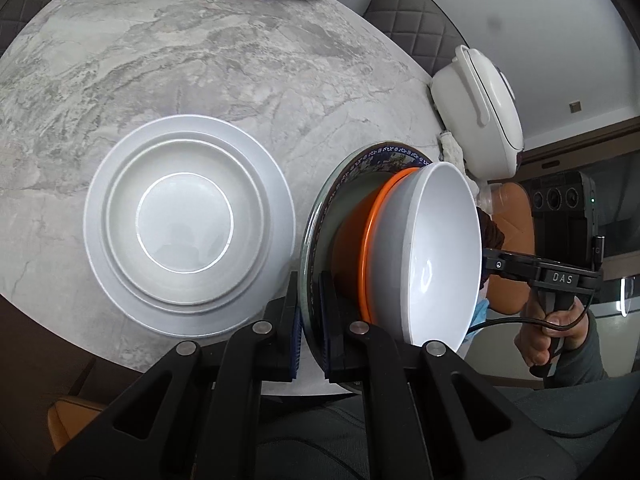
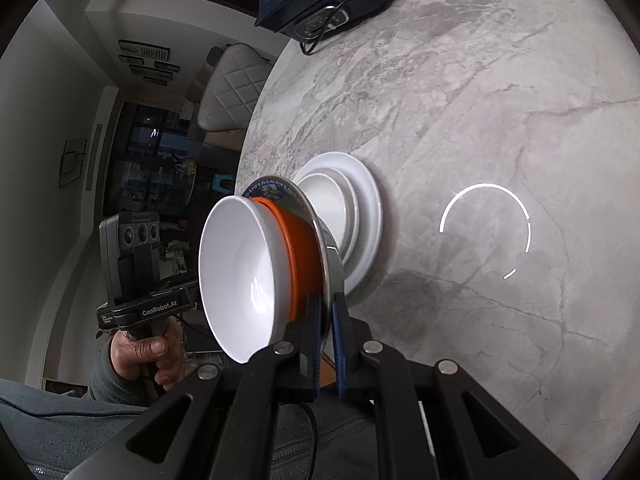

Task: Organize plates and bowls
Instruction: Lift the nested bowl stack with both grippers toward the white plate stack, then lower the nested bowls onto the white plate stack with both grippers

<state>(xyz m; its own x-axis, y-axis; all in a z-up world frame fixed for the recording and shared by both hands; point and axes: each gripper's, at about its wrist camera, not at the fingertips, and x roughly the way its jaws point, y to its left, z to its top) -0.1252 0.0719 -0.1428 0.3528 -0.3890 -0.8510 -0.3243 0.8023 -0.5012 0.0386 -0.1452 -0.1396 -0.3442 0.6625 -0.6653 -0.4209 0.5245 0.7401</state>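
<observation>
Stack carried above counter: both tongs pinch the glass plate's rim.
Left tongs (image 1: 310,320), right tongs (image 2: 328,328) grip blue-patterned glass plate (image 1: 316,216); glossy orange bowl (image 1: 352,248) and white bowl (image 1: 444,248) nested on it, above marbled grey counter (image 1: 200,60), beside white plate stack (image 1: 188,224).

Bright, sharp; ring-light glare on table (image 2: 500,120); fisheye-bent edges, possibly overhead.

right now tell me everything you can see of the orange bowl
The orange bowl looks smooth, plastic-like, with a bright rim. It sits on a patterned plate, with a white bowl nested inside it. The left hand-held gripper and right hand-held gripper clamp the plate's rim, carrying the stack above the table.
</observation>
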